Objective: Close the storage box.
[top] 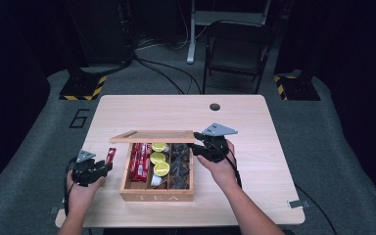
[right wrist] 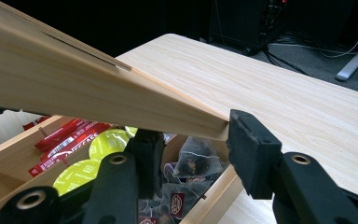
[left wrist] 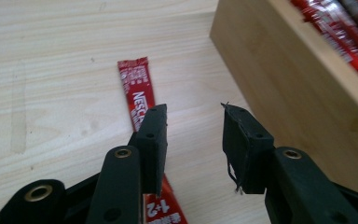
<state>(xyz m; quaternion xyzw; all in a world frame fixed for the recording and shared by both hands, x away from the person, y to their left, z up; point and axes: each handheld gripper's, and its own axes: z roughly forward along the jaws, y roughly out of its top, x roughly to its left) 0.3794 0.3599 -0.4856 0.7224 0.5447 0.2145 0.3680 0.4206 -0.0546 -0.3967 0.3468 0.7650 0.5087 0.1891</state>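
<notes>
The tea box held red sachets, yellow pods and dark teabags. The right tool pinched its raised lid; the left tool stood spread over a sachet lying on open bench.

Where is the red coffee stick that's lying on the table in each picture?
High view: coffee stick left of the tea box, by the left hand-held gripper.
Left gripper view: centre, running under the left jaw.
Right gripper view: none lies on the table here.
Shared landmark: the tea box.
</notes>
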